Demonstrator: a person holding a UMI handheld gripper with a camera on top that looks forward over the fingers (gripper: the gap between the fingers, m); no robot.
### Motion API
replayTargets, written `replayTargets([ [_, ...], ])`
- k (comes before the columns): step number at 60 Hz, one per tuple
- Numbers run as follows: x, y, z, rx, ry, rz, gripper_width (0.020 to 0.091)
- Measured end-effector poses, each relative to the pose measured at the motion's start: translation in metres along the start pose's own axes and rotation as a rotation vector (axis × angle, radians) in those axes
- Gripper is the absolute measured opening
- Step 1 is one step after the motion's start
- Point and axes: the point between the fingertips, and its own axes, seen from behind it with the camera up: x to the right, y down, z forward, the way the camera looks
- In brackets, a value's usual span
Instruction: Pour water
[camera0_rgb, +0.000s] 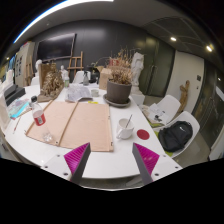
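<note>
White table (100, 160) is seen below; gripper (112, 158) is spread, empty; bottle (39, 118), probably, stands upright at left-centre.

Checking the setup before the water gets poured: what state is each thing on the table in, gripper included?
gripper: open, holding nothing, short of the table's things
bottle: upright on the table, cap on
white cup: upright, something sticking out of it
potted plant: upright, stems look dry
placemats: lying flat, side by side
</note>
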Motion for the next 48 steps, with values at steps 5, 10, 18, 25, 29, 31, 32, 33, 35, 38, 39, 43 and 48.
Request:
replayTargets([
  [5,-0.007,-0.005,0.004,0.001,0.006,-0.002,0.0858],
  [10,-0.027,-0.014,0.008,0.002,0.007,-0.001,0.0861],
  [18,-0.08,-0.012,0.017,-0.013,-0.005,-0.003,0.0859],
  [25,-0.144,-0.003,0.019,-0.038,-0.05,-0.021,0.086],
  [29,-0.184,0.005,0.023,-0.057,-0.079,-0.029,0.0864],
  [31,-0.204,0.007,0.026,-0.06,-0.095,-0.031,0.0859],
  [32,-0.213,0.008,0.027,-0.062,-0.102,-0.032,0.0859],
  [33,-0.223,0.01,0.029,-0.063,-0.11,-0.034,0.0857],
  [35,-0.241,0.011,0.032,-0.062,-0.126,-0.038,0.0859],
  [38,-0.266,0.009,0.037,-0.051,-0.147,-0.038,0.0857],
  [39,-0.273,0.008,0.039,-0.046,-0.153,-0.039,0.0856],
  [43,-0.3,0.005,0.051,-0.019,-0.172,-0.039,0.0857],
  [48,-0.319,-0.004,0.072,0.024,-0.171,-0.034,0.0858],
])
